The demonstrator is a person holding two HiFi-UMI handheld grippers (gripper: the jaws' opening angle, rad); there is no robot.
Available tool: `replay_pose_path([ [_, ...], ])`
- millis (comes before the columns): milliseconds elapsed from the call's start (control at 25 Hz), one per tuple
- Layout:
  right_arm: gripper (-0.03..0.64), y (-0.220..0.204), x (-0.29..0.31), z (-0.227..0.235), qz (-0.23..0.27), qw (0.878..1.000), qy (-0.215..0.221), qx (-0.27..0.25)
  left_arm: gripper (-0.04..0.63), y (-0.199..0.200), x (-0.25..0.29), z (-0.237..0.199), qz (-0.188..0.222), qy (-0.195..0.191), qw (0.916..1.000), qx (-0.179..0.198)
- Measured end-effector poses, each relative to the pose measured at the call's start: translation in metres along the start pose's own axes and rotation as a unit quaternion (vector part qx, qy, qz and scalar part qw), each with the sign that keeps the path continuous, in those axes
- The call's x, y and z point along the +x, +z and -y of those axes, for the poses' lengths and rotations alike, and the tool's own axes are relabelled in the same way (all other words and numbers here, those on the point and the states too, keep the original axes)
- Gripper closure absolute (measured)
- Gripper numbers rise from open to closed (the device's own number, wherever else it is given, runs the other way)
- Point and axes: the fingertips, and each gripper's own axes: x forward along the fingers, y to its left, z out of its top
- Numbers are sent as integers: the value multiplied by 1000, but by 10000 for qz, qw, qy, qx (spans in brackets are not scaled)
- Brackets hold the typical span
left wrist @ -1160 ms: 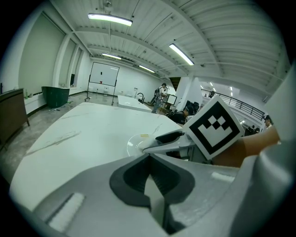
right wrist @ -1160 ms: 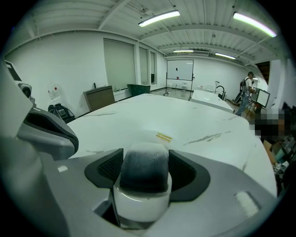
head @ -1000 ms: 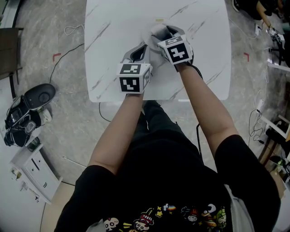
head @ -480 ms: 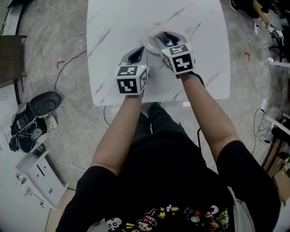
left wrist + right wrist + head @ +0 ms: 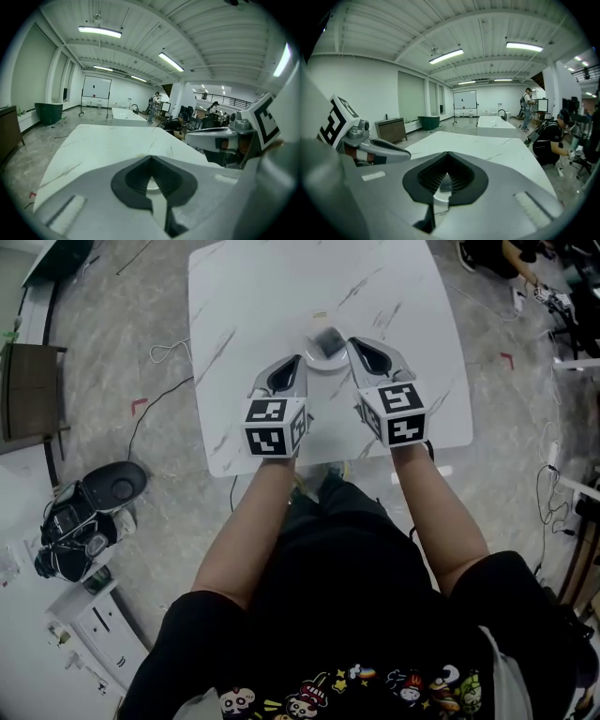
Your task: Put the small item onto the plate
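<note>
Item (image 5: 329, 337) on plate (image 5: 317, 359), ahead, between both grippers. Left gripper (image 5: 297, 361) jaws together, empty. Right gripper (image 5: 354, 342) same, tip nearer item. Item axis unclear. Placement looks done.

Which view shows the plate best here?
The head view: the plate lies on the table between the left claw and right claw, the small item on it. Each gripper view shows only a pale sliver through its shut claw, perhaps the rim.
</note>
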Motion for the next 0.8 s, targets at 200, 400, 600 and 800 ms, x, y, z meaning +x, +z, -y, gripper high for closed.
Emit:
replay_pose_path([
  [200,598,18,-42,23,290,9985,-438,169,595,26,-23,1,221,-26,9995,226],
  [400,598,25,-73,36,400,9967,-689,122,595,39,-46,8,378,-85,9986,357],
  [600,598,26,-83,34,438,9966,-693,84,595,42,-52,16,505,-132,9980,360],
  [800,595,28,-78,24,536,9970,-549,42,595,41,-50,16,594,-162,9977,286],
])
